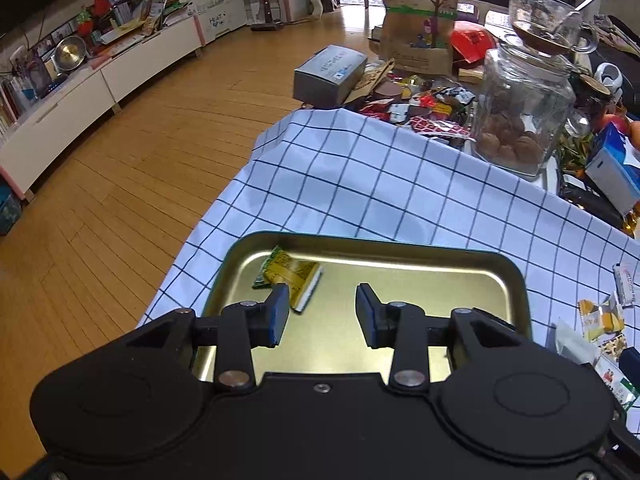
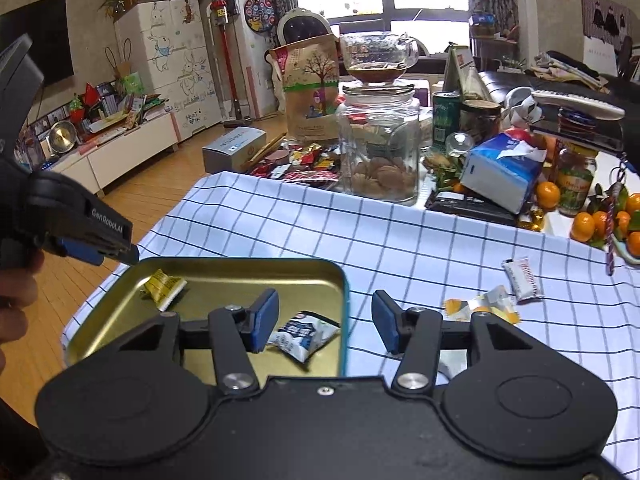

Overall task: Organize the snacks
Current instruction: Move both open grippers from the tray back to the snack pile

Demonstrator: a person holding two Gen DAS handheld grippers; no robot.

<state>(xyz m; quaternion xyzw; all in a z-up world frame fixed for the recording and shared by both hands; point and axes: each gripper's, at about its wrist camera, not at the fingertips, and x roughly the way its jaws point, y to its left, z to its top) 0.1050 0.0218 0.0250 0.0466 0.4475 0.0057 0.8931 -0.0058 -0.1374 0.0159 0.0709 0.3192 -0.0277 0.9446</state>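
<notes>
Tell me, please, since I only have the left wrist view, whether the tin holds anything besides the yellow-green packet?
Observer: Yes. A blue-and-white packet lies in the tin by its right rim; the left gripper blocks it from you.
Operator: Thank you. How does the right gripper stand?
Observer: The right gripper is open and empty, and its fingers straddle the tin's right rim.
Operator: And what lies past the tissue pack?
Observer: Oranges lie to the right of the tissue pack, beyond the far edge of the checked cloth.
</notes>
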